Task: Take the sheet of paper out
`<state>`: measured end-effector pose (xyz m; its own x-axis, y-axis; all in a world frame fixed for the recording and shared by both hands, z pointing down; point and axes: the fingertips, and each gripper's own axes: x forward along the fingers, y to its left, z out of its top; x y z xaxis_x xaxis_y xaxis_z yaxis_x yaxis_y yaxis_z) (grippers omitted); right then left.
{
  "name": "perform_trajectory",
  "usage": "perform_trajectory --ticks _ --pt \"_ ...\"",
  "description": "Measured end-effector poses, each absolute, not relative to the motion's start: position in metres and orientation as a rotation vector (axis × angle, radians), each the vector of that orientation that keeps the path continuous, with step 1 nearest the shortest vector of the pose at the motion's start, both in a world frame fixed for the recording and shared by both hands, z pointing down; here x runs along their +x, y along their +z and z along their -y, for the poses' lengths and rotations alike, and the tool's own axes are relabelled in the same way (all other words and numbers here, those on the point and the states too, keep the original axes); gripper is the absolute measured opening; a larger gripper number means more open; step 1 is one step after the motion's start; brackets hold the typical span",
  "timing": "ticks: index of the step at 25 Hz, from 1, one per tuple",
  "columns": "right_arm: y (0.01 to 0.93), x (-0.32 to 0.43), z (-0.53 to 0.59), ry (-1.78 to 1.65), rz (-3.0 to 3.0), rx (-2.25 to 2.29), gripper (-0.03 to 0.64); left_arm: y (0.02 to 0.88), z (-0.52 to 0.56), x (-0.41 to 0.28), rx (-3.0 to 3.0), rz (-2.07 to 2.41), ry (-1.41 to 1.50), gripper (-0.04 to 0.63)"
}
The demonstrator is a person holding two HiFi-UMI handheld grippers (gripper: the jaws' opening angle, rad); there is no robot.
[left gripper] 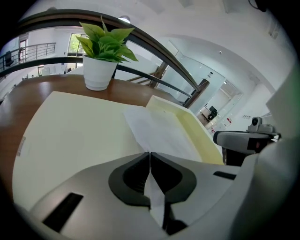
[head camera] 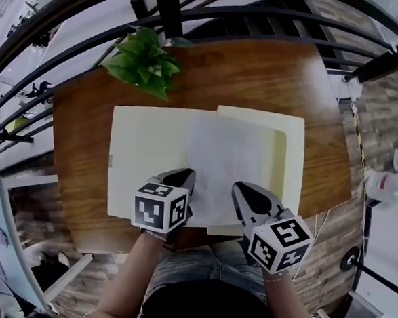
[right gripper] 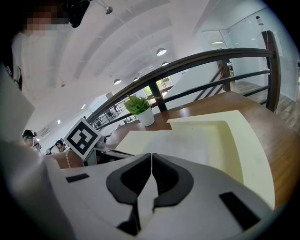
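1. Grey plastic comes nearest: the left gripper (head camera: pixel 182 179) and the right gripper (head camera: pixel 243 190) sit side by side at the table's near edge. Each has its jaws pressed together on the near edge of the white sheet of paper (head camera: pixel 230 154), and a strip of it shows in each gripper's own view.
2. The sheet lies flat on an open cream folder (head camera: pixel 141 154), across its middle and right part.
3. The folder covers much of a brown wooden table (head camera: pixel 259 74).
4. A green plant (head camera: pixel 146 59) stands in a white pot just past the folder's far left corner.
5. A black railing (head camera: pixel 216 17) curves behind the table, with plank flooring at the right and a bright white hall with ceiling lights beyond.
6. In the head view the grippers hide the sheet's near edge and leaves hide the pot. Things on the floor at the right are cut off and unclear.
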<state>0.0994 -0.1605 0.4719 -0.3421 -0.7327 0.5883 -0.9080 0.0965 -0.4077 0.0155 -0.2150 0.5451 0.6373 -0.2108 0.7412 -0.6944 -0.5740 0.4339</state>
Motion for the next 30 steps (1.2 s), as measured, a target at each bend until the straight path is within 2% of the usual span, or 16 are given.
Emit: perform_trajectory --ticks 30 --pt "0.461 0.006 0.188 0.923 2.319 1.198 0.028 0.528 0.226 -0.106 1.951 1.100 0.631 0.025"
